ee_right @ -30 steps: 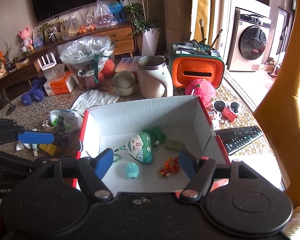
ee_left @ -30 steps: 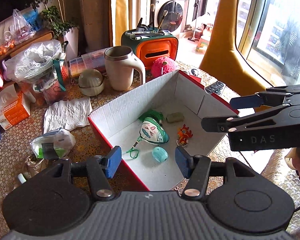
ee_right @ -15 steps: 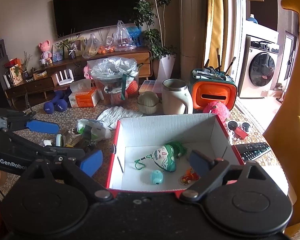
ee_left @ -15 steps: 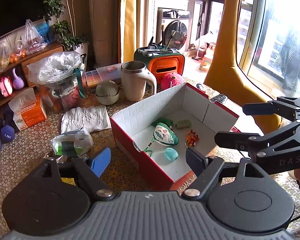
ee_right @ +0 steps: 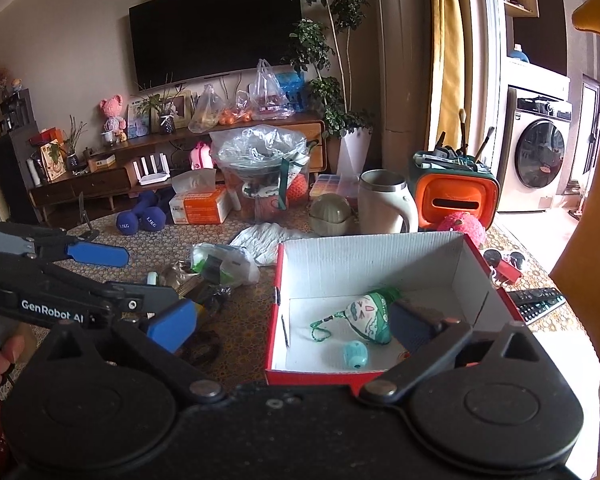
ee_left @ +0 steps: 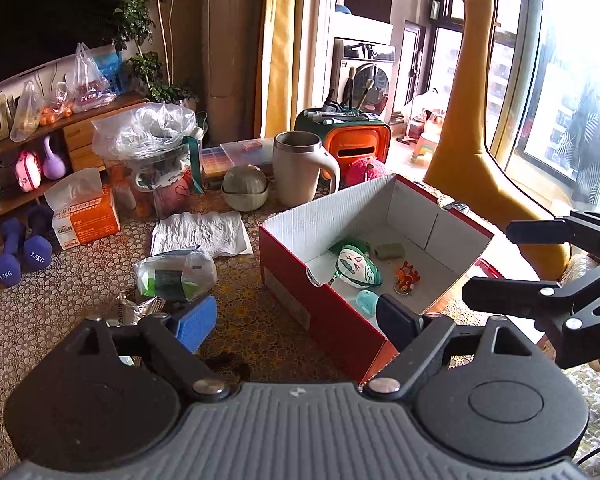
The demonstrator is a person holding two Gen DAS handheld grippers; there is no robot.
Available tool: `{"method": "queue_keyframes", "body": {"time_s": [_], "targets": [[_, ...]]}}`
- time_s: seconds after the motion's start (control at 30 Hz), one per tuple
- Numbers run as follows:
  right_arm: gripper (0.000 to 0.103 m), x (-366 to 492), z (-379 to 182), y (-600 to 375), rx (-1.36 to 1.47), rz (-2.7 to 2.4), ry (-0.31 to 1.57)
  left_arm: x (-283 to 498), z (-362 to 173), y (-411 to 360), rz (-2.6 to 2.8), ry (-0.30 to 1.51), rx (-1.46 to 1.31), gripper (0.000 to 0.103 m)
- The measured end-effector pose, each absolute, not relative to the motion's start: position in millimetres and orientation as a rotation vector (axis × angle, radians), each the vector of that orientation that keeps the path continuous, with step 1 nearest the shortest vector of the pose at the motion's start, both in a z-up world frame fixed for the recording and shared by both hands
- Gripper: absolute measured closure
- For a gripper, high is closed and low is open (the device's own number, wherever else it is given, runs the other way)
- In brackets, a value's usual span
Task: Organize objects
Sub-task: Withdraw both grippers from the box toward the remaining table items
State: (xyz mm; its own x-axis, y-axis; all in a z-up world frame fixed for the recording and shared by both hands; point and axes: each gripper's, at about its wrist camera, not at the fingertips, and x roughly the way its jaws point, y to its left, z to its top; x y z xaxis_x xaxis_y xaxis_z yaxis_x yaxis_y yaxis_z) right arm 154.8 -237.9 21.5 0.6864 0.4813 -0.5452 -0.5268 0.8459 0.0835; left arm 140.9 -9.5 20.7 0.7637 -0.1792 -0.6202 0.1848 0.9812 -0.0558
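Note:
A red box (ee_left: 320, 304) with white inner walls lies open on the patterned table. In it lie a green-and-white pouch (ee_left: 358, 266), an olive block (ee_left: 389, 251), an orange toy (ee_left: 407, 277) and a small teal piece (ee_left: 366, 300). My left gripper (ee_left: 296, 320) hangs before the box's near corner, jaws opening, nothing touching its pads. My right gripper (ee_right: 292, 330) stands in front of the box (ee_right: 274, 340), jaws opening wide and empty; the pouch (ee_right: 370, 318) shows past its right finger. Each gripper appears in the other's view: right gripper (ee_left: 488, 260), left gripper (ee_right: 146, 276).
Left of the box lie a bagged package (ee_left: 176, 274), a white cloth (ee_left: 200, 232), a tissue box (ee_left: 86, 216) and dumbbells (ee_left: 20, 252). Behind it stand a mug (ee_left: 300, 172), a bowl (ee_left: 245, 188), an orange holder (ee_left: 360, 144) and a pink ball (ee_left: 366, 168). A remote (ee_right: 538, 302) lies at the right.
Both grippers have drawn back from over the box and their jaws have spread wider. The box now looks smaller and farther off in both views.

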Motion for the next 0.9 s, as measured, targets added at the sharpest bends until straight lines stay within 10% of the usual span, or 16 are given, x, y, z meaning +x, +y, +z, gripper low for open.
{"method": "queue_keyframes", "body": {"time_s": [0.9], "targets": [[0.001,143,-17,-138,-0.208,0.769,0.614,90,-18,130,-0.130,0.585,-0.090,0.000]]}}
